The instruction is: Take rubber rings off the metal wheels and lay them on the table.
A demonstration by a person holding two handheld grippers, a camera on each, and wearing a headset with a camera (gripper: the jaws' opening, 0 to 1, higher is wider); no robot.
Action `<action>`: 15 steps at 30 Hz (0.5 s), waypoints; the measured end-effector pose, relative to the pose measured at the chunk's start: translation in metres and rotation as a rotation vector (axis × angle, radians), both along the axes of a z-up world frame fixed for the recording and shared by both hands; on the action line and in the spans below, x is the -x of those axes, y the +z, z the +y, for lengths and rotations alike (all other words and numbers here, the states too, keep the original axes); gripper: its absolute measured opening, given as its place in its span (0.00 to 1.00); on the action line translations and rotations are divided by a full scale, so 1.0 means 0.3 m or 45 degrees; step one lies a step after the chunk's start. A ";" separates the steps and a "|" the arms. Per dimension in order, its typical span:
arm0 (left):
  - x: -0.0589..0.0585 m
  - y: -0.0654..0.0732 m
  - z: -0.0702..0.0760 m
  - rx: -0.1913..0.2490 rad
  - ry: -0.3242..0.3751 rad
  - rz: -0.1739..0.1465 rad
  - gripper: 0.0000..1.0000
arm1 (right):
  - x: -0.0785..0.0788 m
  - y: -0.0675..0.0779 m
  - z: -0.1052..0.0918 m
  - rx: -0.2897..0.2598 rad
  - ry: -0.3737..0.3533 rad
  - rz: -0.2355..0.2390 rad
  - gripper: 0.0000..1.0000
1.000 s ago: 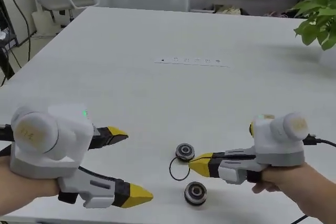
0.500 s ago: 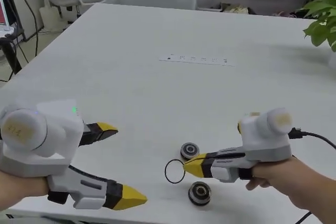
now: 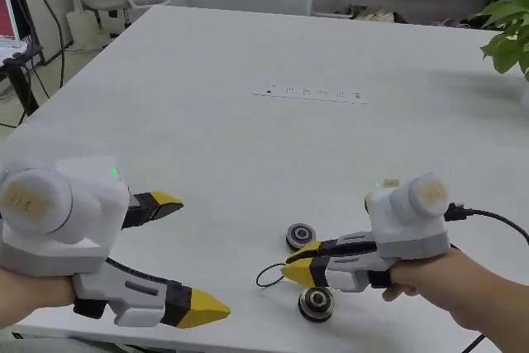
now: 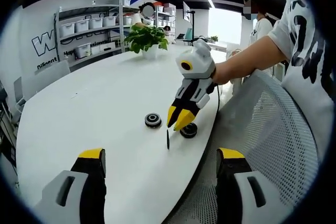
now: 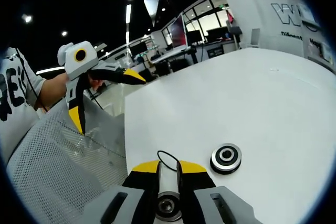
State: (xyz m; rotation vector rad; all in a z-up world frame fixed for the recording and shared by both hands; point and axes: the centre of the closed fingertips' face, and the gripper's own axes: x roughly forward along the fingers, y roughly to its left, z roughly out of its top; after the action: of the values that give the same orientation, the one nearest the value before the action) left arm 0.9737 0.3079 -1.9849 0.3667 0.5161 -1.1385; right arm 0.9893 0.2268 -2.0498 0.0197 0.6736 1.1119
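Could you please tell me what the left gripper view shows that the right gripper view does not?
The left gripper view gives the right gripper from outside, shut on the rubber ring, which hangs edge-on, plus a potted plant and shelves of bins. The right gripper view gives instead the left gripper from outside, jaws open, and desk monitors. Both share the white table, the ring and a metal wheel.
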 end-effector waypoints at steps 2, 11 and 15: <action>0.003 -0.002 -0.001 -0.007 -0.004 -0.001 0.86 | -0.005 0.005 -0.010 -0.007 -0.016 -0.007 0.12; 0.006 -0.001 -0.018 -0.006 -0.018 0.008 0.85 | -0.007 0.033 -0.045 -0.047 -0.068 -0.026 0.14; 0.012 -0.013 -0.030 -0.020 -0.040 0.022 0.84 | 0.003 0.035 -0.067 -0.058 -0.090 -0.030 0.15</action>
State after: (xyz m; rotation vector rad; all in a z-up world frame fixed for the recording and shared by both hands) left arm 0.9701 0.2990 -1.9889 0.3802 0.5359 -1.1695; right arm 0.9884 0.2068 -2.0392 0.0685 0.6223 1.0581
